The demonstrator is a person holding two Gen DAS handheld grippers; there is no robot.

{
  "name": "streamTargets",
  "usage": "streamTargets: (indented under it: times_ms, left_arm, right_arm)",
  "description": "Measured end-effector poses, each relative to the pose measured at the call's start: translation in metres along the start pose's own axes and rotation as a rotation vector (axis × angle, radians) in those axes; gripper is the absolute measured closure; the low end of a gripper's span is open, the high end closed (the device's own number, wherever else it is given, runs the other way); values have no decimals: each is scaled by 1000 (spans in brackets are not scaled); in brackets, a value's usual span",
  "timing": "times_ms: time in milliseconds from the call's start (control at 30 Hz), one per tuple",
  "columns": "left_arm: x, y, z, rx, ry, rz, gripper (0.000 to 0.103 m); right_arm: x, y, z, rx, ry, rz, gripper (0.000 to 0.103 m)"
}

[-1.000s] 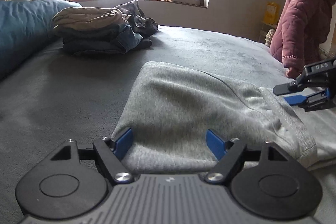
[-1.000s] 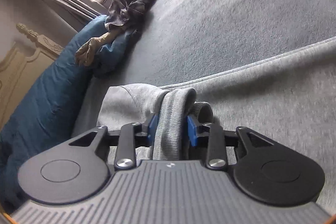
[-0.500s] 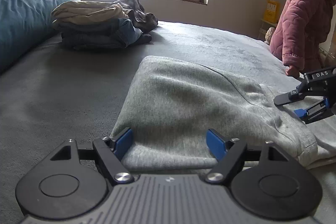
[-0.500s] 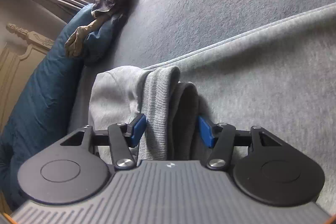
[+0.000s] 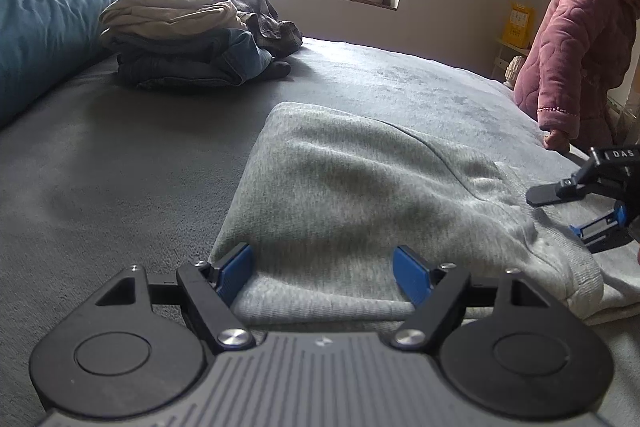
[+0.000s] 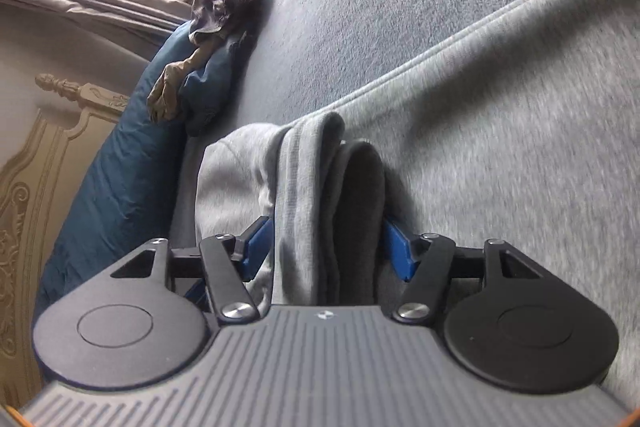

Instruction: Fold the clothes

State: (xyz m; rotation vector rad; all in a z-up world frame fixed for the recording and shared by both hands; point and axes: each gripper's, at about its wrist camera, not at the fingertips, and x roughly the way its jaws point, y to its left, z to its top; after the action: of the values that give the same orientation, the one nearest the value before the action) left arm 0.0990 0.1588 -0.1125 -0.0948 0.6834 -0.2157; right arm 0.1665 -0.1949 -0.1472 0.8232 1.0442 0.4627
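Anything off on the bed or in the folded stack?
One thing: a dark plaid garment lies crumpled against the neat folded clothes pile, unfolded. The grey knit garment on the grey bed cover looks fine.

The left gripper (image 5: 322,265) is pointing forward and downward, its jaws standing wide with grey cloth (image 5: 360,195) lying between the blue pads (image 5: 236,269), which are not squeezing it. The right gripper (image 6: 328,247) is tilting downward, rolled to one side, its jaws opening around a bunched fold of the same cloth.
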Motion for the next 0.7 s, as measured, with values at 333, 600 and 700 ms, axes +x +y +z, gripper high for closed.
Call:
streamTargets:
  times_ms: [333,600,700]
  left_arm:
    - [2,-2,-2,-10,-4,8,24]
    - [-22,2,9,-90,-61,-119,24]
    - [-33,0,17,-159,-111,-196,19]
  right_arm:
    - [23,-1,4,87,-9,118,55]
    - [-12,22,1,-72,-50,48,83]
    - [-38,23,10,-116,-75,-2,83]
